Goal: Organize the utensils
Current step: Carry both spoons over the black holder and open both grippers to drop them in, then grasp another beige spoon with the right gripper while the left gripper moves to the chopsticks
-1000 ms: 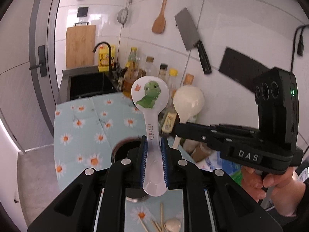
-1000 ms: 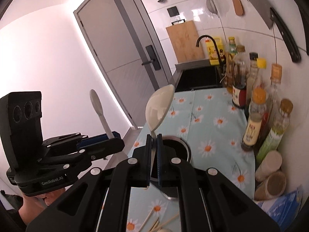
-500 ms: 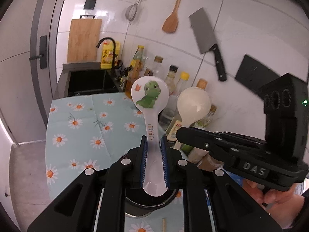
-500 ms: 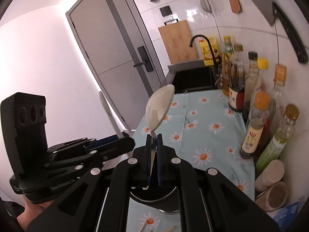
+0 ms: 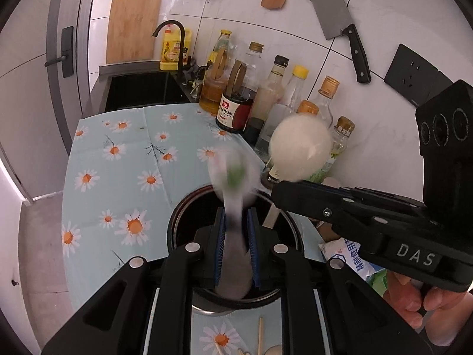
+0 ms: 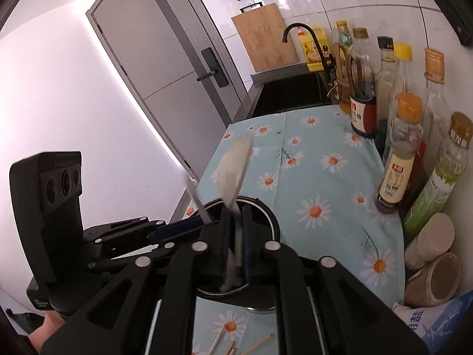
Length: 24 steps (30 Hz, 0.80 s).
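Note:
My left gripper [image 5: 235, 222] stands with its jaws slightly parted over the dark round utensil holder [image 5: 177, 222]. The white dinosaur spoon [image 5: 233, 177] is blurred between them, sliding down into the holder. My right gripper [image 6: 235, 216] also stands over the holder [image 6: 272, 219], jaws slightly parted, with a plain white spoon [image 6: 233, 168] blurred between them. The right gripper's spoon shows in the left wrist view [image 5: 300, 148].
Several sauce and oil bottles [image 5: 236, 94] line the tiled wall. A sink with a black faucet [image 5: 171, 29] lies beyond the daisy cloth [image 5: 118, 162]. Chopsticks [image 6: 251, 346] lie near the cloth's front. Jars [image 6: 431, 266] stand at the right.
Both grippers have come down over the holder. Their jaws have loosened and both spoons are slipping downward, blurred.

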Each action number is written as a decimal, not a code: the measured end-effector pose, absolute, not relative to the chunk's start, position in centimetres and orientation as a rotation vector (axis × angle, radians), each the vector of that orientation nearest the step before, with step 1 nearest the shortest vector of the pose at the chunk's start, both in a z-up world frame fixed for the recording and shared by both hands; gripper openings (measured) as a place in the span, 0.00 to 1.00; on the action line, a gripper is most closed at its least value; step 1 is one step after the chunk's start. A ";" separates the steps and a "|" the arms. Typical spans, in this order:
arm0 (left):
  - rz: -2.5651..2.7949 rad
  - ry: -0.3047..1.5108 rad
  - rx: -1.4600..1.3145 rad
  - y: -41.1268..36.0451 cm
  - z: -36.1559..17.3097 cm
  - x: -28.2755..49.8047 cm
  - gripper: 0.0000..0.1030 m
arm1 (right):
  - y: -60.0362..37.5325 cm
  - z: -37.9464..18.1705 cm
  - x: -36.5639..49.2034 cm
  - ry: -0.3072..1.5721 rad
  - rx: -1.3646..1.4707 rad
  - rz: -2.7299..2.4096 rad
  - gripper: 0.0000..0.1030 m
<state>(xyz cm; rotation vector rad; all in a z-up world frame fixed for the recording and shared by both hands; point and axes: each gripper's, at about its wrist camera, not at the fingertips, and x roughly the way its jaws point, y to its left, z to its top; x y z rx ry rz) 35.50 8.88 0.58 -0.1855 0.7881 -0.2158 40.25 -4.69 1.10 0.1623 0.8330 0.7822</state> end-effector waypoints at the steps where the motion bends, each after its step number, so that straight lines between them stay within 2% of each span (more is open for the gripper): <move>1: -0.211 0.794 -0.186 8.9 0.5 35.4 0.16 | -4.7 1.1 40.2 0.835 0.163 0.779 0.18; 2: -0.207 0.792 -0.186 8.9 0.6 35.4 0.17 | -4.8 1.1 40.1 0.837 0.168 0.777 0.26; 3: -0.208 0.791 -0.188 8.9 0.6 35.2 0.17 | -4.9 1.2 40.1 0.837 0.174 0.778 0.27; 6: -0.196 0.798 -0.187 9.0 0.8 35.0 0.22 | -5.2 1.5 39.8 0.831 0.178 0.774 0.28; 24: -0.167 0.751 -0.198 8.8 3.5 31.5 0.22 | -7.3 3.4 36.3 0.797 0.194 0.771 0.28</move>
